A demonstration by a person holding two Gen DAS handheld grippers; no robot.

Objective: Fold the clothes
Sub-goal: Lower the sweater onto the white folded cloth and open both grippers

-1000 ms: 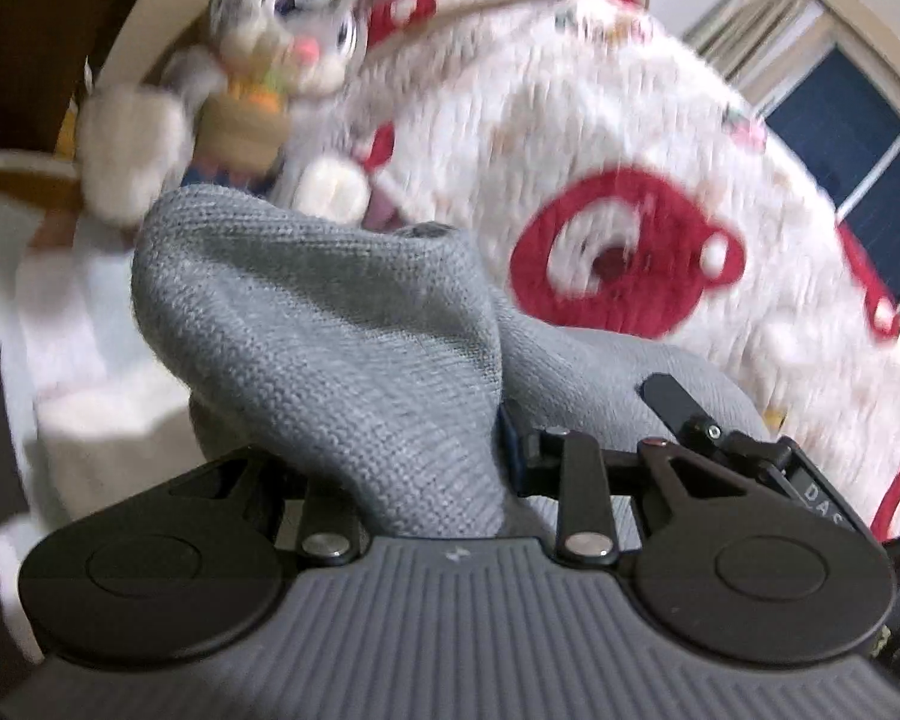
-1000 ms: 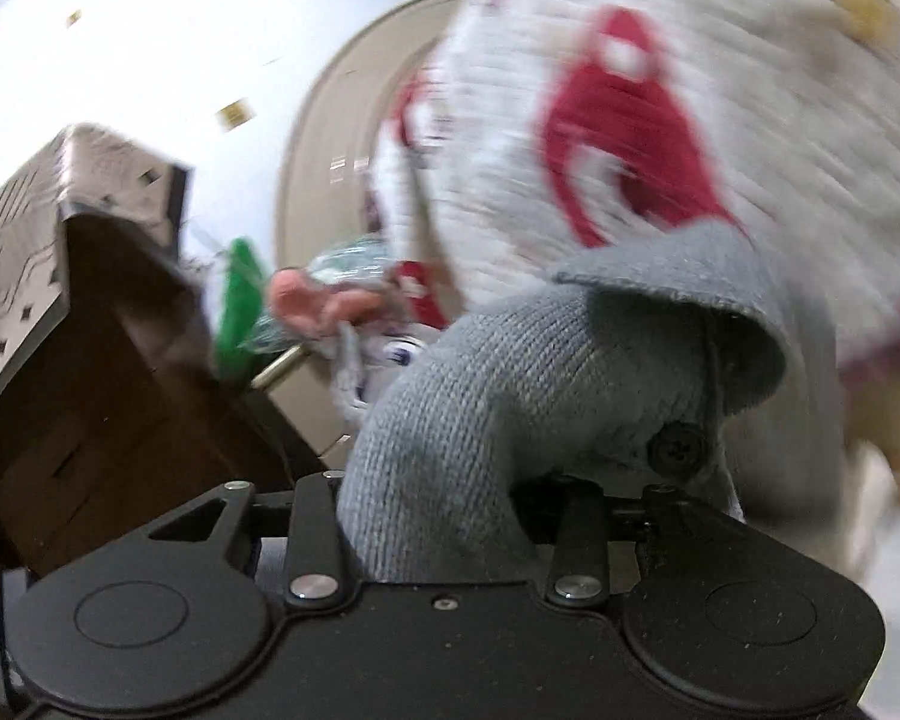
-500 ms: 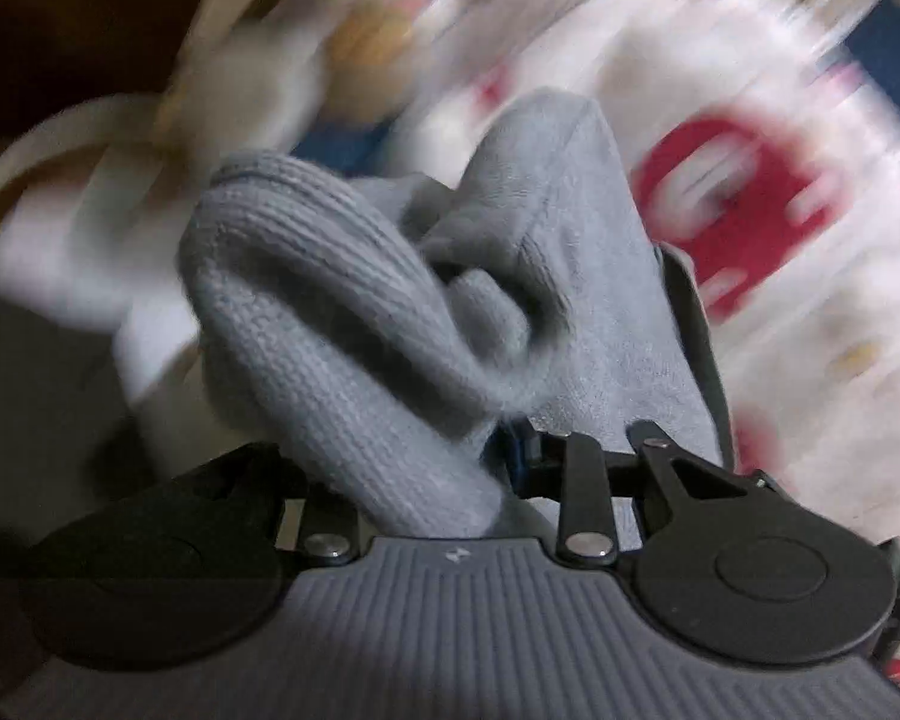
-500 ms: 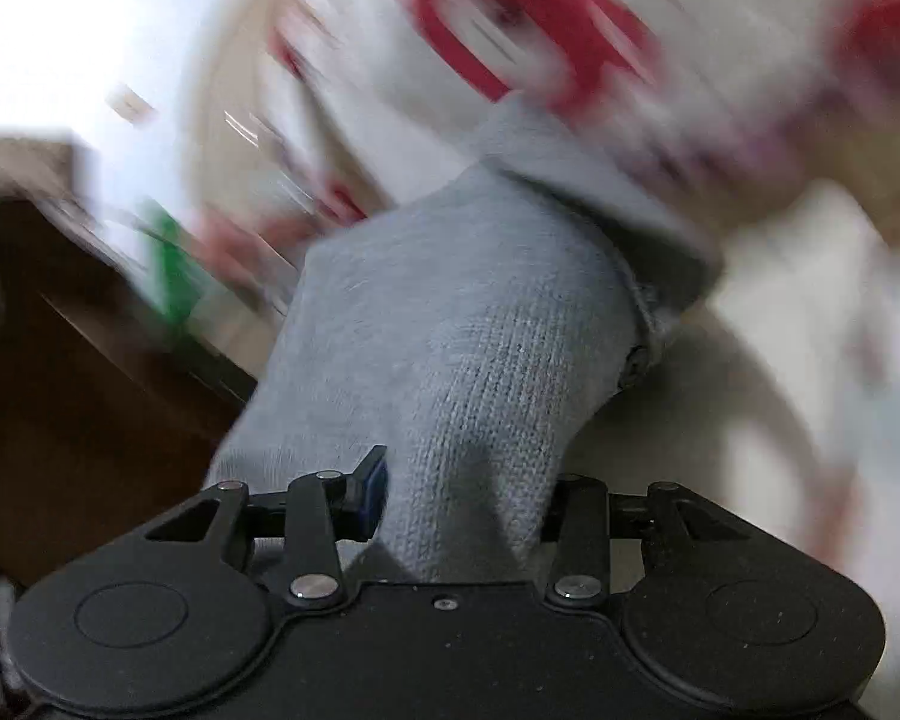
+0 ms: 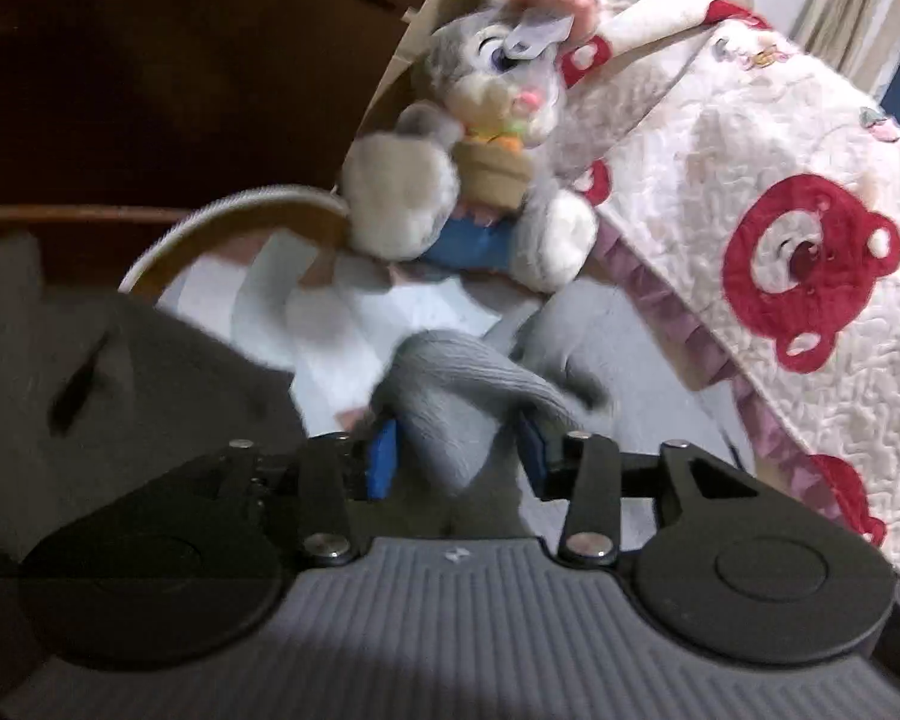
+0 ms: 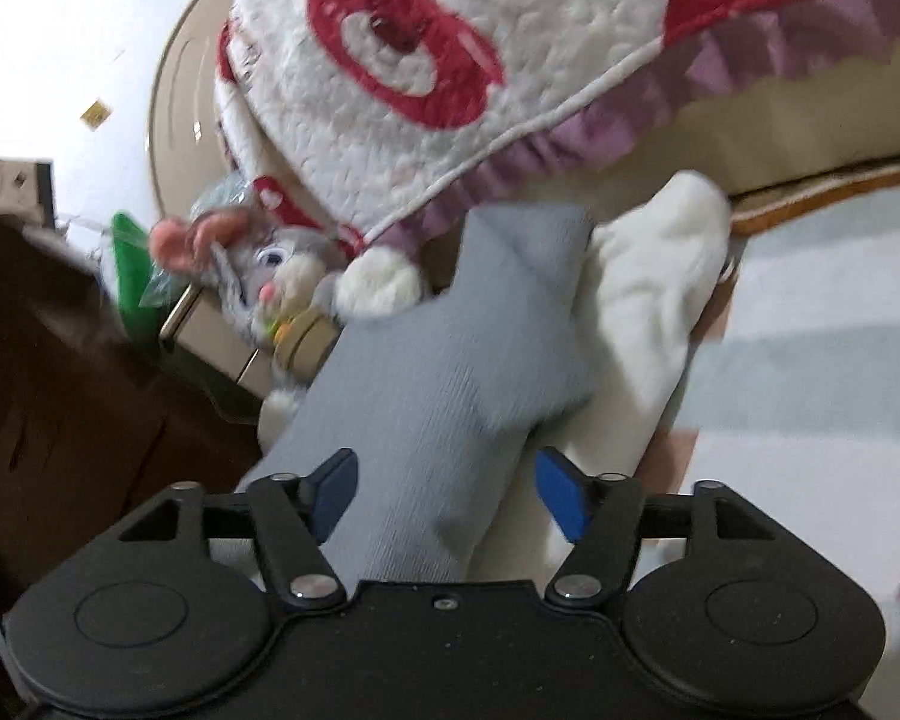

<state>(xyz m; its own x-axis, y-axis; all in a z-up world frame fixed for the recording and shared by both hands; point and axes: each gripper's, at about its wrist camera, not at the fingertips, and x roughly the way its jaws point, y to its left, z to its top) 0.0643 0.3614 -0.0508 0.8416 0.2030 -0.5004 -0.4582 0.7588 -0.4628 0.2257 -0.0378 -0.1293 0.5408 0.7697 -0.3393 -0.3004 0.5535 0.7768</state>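
Observation:
A grey knit garment (image 5: 468, 372) lies low in front of the bed, over a white garment (image 5: 342, 324). My left gripper (image 5: 459, 450) has a ribbed fold of the knit between its blue pads. Its jaws are opening and the pads look just clear of the cloth. In the right wrist view the grey knit (image 6: 426, 372) runs up from between the fingers, beside the white garment (image 6: 648, 300). My right gripper (image 6: 444, 492) is opening wide, with a gap showing on each side of the knit.
A plush rabbit (image 5: 486, 138) sits against the bed, close behind the clothes. A white quilt with red bears (image 5: 750, 180) hangs over the bed edge on the right. Dark wooden furniture (image 5: 150, 60) stands on the left. A pale striped rug (image 6: 810, 360) lies to the right.
Both grippers came down with the grey knit, from a raised bunch to low over the white garment. Both pairs of jaws widened, the right far more, and loosened their hold on the knit.

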